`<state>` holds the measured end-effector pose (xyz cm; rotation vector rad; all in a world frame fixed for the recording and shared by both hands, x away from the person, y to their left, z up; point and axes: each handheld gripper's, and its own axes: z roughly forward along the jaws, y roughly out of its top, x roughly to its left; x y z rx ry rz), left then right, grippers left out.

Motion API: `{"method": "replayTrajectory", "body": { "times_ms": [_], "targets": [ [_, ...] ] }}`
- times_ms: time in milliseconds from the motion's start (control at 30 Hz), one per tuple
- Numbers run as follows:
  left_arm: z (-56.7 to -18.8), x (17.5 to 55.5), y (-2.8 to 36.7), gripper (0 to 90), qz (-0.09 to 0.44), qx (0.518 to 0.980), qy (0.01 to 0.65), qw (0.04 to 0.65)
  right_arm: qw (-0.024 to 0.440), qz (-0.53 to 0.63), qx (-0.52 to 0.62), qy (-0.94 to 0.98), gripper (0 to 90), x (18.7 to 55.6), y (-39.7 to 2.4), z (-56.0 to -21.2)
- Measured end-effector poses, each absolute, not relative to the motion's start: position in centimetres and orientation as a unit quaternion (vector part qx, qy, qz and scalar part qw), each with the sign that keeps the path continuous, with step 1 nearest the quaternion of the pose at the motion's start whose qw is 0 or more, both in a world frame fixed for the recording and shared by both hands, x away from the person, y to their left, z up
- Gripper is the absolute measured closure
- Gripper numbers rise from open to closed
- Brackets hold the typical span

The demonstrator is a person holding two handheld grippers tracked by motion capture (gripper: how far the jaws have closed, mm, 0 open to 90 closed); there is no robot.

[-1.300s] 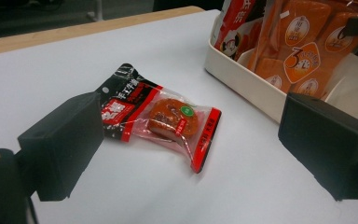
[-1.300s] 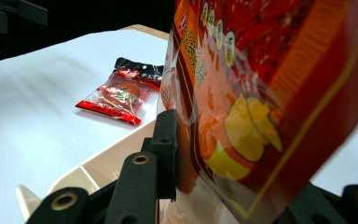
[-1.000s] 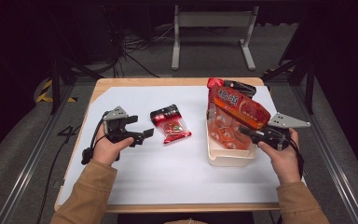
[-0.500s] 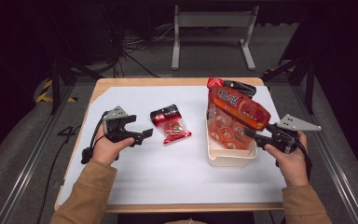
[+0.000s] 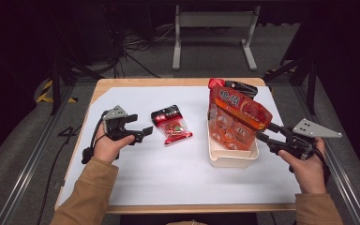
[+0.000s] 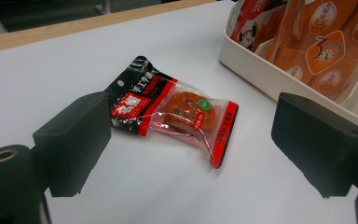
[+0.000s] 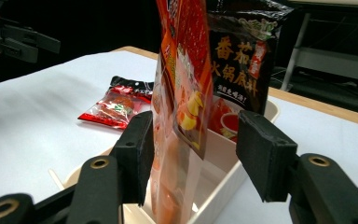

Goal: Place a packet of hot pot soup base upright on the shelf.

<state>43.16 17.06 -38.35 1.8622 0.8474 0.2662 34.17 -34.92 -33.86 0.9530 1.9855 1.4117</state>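
Observation:
A tall orange snack packet point(image 5: 239, 110) stands leaning in a cream tub point(image 5: 232, 161) at the table's right. It rises between the jaws of my right gripper point(image 5: 262, 131), whose jaws have just been opening. In the right gripper view the orange packet point(image 7: 182, 70) is near the left pad and the right pad stands well off it. A small red-and-black packet point(image 5: 171, 126) lies flat at mid-table. My left gripper point(image 5: 143, 131) hovers just left of it with jaws wide, just closing a little. In the left gripper view nothing is between the jaws and the small packet point(image 6: 177, 109) lies ahead.
A dark sauce packet point(image 5: 236, 86) stands at the tub's far end behind the orange one. White sheet covers the wooden table point(image 5: 168, 82). Bare sheet lies in front of both hands. Metal rails run along both sides of the table.
My right gripper has drawn back to the right, away from the tub, and its jaws have spread off the orange packet. The packet stays leaning in the tub. The left hand has kept still.

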Motion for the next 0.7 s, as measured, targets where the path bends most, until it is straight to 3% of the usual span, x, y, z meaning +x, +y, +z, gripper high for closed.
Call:
{"method": "replayTrajectory", "body": {
  "times_ms": [300, 400, 700],
  "targets": [
    [-38.7, 43.8, 17.0, 12.1, 0.113, 0.772, 0.353, 0.516, 0.265, 0.517, 0.372, 0.724, 45.0, 33.5, -36.3, -33.6],
    [-38.7, 43.8, 17.1, 12.4, 0.11, 0.768, 0.363, 0.516, 0.274, 0.517, 0.37, 0.722, 50.4, 33.3, -36.7, -33.5],
    [-38.1, 44.0, 16.5, 16.6, 0.119, 0.774, 0.357, 0.509, 0.289, 0.503, 0.422, 0.697, 50.9, 33.3, -38.0, -33.6]
  ]
}}
